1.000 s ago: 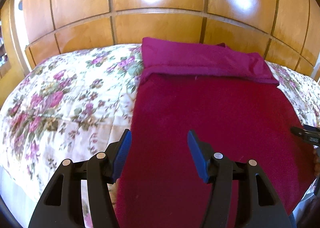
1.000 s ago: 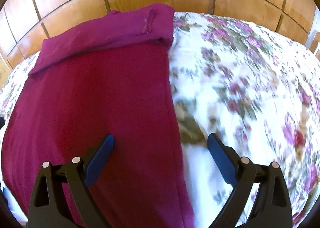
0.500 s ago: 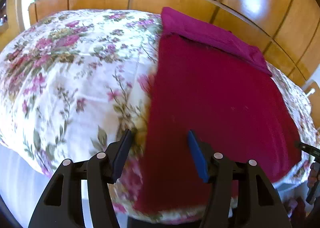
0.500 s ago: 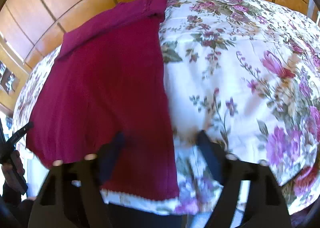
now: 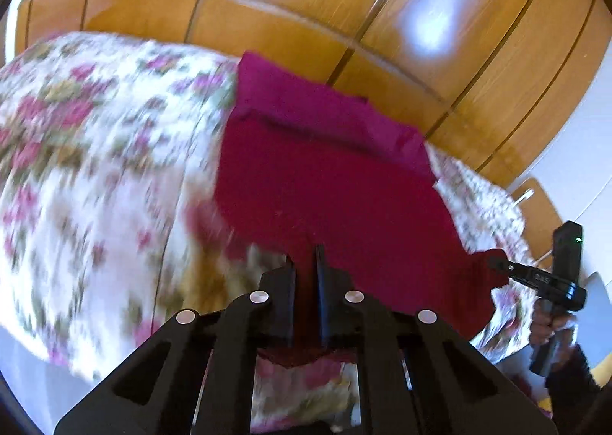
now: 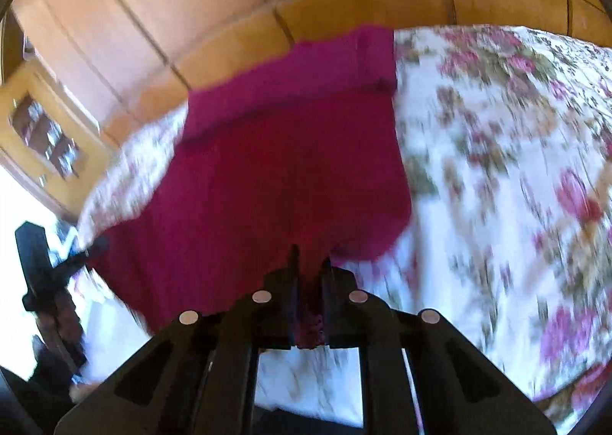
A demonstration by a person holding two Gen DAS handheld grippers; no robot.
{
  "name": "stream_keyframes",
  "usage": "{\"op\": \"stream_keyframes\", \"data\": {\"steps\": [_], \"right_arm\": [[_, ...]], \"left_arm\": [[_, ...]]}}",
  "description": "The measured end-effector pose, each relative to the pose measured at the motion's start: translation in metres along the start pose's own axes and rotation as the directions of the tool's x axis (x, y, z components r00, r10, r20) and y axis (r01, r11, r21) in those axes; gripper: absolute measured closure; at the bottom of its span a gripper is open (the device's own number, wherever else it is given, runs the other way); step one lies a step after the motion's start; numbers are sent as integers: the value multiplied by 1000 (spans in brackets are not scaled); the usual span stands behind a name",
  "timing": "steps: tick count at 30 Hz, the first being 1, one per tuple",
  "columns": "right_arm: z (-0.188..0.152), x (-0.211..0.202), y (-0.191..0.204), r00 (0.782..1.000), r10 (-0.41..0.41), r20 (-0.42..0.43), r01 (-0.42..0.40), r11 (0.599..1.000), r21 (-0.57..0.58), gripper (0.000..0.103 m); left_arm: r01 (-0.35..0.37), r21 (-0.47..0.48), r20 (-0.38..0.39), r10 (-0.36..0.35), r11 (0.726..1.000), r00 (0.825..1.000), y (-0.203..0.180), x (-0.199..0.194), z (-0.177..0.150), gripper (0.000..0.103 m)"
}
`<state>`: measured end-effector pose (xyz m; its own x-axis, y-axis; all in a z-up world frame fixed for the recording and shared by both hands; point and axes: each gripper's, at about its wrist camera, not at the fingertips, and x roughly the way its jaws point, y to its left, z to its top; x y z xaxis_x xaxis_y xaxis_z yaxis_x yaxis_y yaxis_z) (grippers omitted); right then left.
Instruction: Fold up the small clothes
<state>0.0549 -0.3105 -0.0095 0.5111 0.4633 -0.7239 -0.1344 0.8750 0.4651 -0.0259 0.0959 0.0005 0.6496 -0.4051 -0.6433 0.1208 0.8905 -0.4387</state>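
1. The dark magenta knitted garment [image 5: 325, 182] lay spread on the floral quilted bedspread [image 5: 95, 167], its far end folded back as a lighter band close to the edge of the bed under the orange-brown wooden panelled wall [image 5: 267, 14].
2. It looked soft, light and limp, sagging between the two held points; I judged it would drape and not slip, and that the near hem corners were the sensible places to take hold.
3. The left gripper [image 5: 305, 263] had its black jaws drawn almost together on the near-left corner of the hem, a strip of magenta cloth showing between them.
4. The right gripper [image 6: 309, 263] was likewise pinched nearly closed on the near-right corner, with cloth bunched between its jaws.
5. The near edge of the garment hung raised off the bedspread from both grippers, while the rest stretched away from them toward the wall; blur made it hard to say just how much was lifted.
6. Seen from the left side, the other gripper showed at the garment's far corner, near the bed's near edge.
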Motion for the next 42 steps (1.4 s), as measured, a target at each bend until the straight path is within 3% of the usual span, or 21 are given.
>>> {"op": "stream_keyframes", "data": {"steps": [8,10,12,14,16,20,22,24,26,29,31,33,35,42], "right_arm": [[66,45,-22,997,-72,15,70,994,79,94],[79,57,-27,997,-81,13,79,993,88,92],[88,62,-32,998,-60,26,57,992,114,76],[95,58,-38,998,-30,60,21,990,137,37],[94,47,-42,995,-8,98,-6,989,147,22],[76,22,-55,992,-29,122,11,989,148,17],[54,19,-67,994,-71,88,58,988,145,17],[37,26,-74,995,-99,32,93,986,138,23],[29,37,-76,994,-105,-5,105,986,133,39],[23,52,-69,994,-107,-14,108,987,115,53],[25,62,-65,994,-106,-19,107,988,108,64],[29,67,-63,995,-97,-25,99,989,106,77],[33,66,-60,994,-101,-38,105,989,101,87],[29,45,-51,995,-98,-26,99,993,65,94]], "left_arm": [[1,-96,-7,-2,995,1000,13,55,79,95],[-31,-103,-15,30,994,999,19,74,99,88],[-59,-120,-33,56,991,998,25,87,111,66],[-57,-176,7,59,983,998,35,86,123,34],[-27,-235,61,42,972,997,48,78,131,29],[-40,-272,58,58,961,997,77,68,120,29],[-58,-226,11,62,972,998,81,70,102,29],[-59,-185,-22,55,981,998,80,74,82,29],[-50,-167,-55,42,985,998,76,80,65,29],[-49,-136,-101,35,990,994,66,92,52,35],[-81,-96,-108,70,992,992,60,99,49,43],[-106,-92,-127,94,990,987,62,107,49,63],[-109,-118,-133,93,987,987,67,109,51,73],[-85,-99,-129,72,991,989,62,92,45,85]]}}
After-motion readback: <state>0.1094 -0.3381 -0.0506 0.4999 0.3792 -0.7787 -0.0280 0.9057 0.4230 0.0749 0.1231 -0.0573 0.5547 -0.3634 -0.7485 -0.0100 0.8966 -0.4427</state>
